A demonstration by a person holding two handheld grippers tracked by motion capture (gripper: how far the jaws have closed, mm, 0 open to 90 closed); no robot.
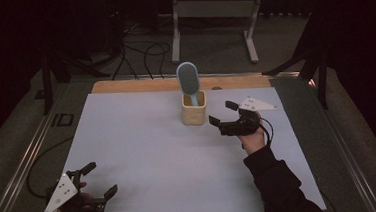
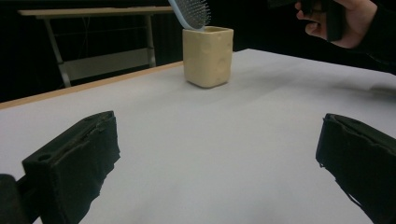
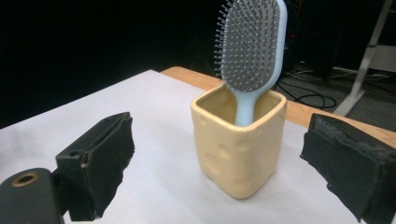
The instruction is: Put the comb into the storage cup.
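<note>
**Hairbrush stands in the cup, both grippers released**

A pale yellow cup (image 1: pixel 193 108) stands near the middle of the counter's (image 1: pixel 144 149) far edge, well in from both far corners. A light blue hairbrush (image 1: pixel 188 80) stands in it handle down, its bristled head rising above the rim and leaning a little.

The right gripper (image 1: pixel 222 112) hovers just beside the cup, toward the right edge of the counter, its jaws spread wide, holding nothing and not touching the cup. The left gripper (image 1: pixel 102 179) sits at the near left corner, well apart from the cup, jaws likewise released and empty.
</note>
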